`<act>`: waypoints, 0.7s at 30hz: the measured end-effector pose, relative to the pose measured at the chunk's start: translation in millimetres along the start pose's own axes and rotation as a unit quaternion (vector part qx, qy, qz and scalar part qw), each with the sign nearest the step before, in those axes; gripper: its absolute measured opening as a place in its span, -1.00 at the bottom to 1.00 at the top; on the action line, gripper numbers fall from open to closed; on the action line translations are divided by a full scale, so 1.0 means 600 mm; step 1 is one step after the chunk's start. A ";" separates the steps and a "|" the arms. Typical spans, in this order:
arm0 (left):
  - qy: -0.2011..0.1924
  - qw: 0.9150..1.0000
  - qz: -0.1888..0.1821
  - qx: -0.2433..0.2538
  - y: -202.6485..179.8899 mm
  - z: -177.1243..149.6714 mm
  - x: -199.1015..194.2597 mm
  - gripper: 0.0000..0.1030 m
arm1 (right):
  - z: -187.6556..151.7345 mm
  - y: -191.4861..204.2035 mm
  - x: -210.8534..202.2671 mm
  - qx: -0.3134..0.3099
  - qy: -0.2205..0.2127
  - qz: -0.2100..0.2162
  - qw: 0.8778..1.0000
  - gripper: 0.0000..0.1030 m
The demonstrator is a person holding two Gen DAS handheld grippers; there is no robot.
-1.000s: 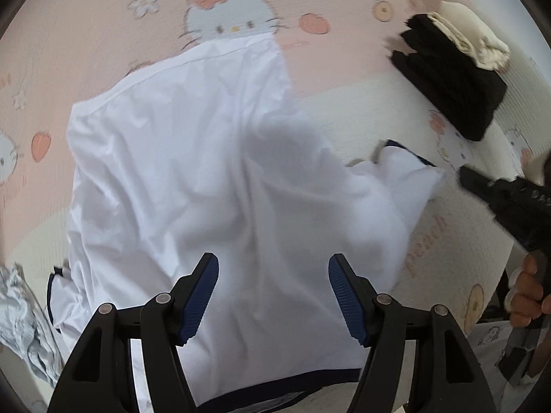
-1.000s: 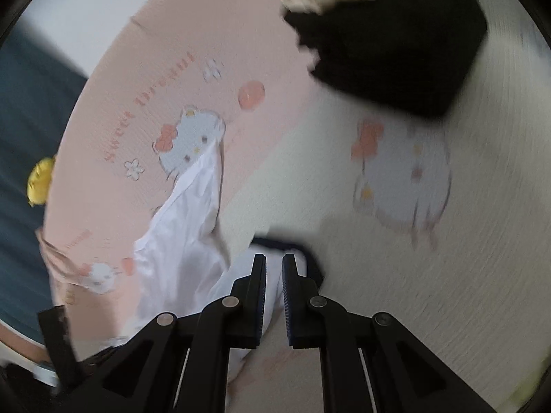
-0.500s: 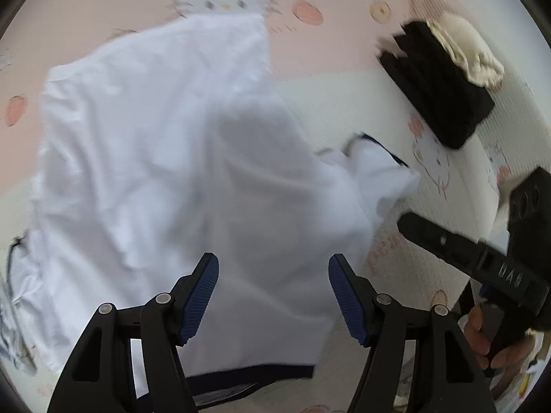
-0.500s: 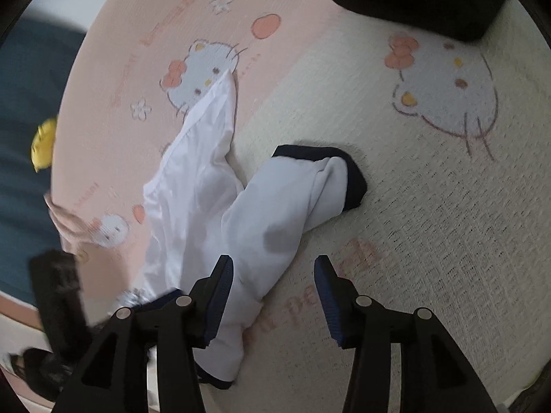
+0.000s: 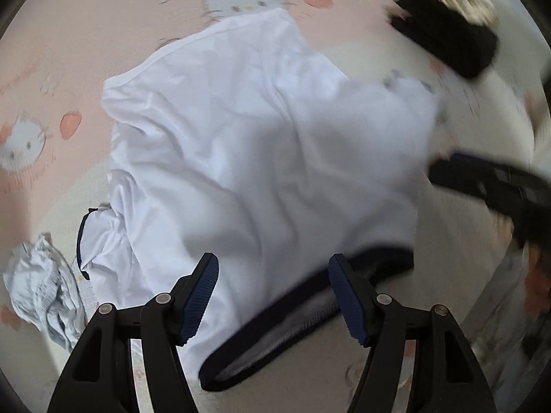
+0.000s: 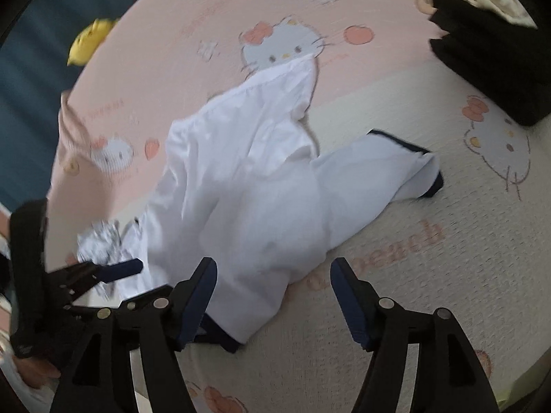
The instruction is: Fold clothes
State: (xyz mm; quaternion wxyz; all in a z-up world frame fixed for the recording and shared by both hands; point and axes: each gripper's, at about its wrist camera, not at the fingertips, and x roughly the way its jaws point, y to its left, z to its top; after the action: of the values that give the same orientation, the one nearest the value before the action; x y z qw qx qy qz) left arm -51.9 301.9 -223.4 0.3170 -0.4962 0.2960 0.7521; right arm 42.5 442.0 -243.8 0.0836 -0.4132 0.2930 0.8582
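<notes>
White T-shirt (image 5: 261,158): light, limp and likely slippery; pinch its navy collar (image 5: 303,313) at six o'clock. Left gripper (image 5: 273,296) spread and empty; right gripper (image 6: 273,296) opening, empty.

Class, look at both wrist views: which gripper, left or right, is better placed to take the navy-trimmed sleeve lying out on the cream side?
Probably the right gripper. Its opening jaws hold nothing, and the navy-trimmed sleeve lies just ahead of them. The left gripper hovers open over the white shirt near its navy collar, farther from that sleeve.
</notes>
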 end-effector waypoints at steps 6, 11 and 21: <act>0.002 0.998 0.041 0.043 -0.016 -0.013 0.030 0.25 | -0.021 0.025 0.022 -0.033 0.028 0.001 0.999 0.32; -0.052 0.998 0.032 0.027 0.000 0.006 0.009 0.13 | -0.044 0.033 0.035 -0.051 0.051 -0.003 0.997 0.32; -0.033 0.999 -0.011 -0.011 0.021 0.031 0.019 -0.42 | -0.054 0.059 0.040 -0.095 0.057 0.000 0.994 0.32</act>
State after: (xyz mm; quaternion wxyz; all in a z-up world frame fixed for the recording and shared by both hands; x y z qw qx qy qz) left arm -75.5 310.2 -226.5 0.3294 -0.4782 0.2711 0.7677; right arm 35.2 392.4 -262.5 0.0268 -0.4673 0.2145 0.8573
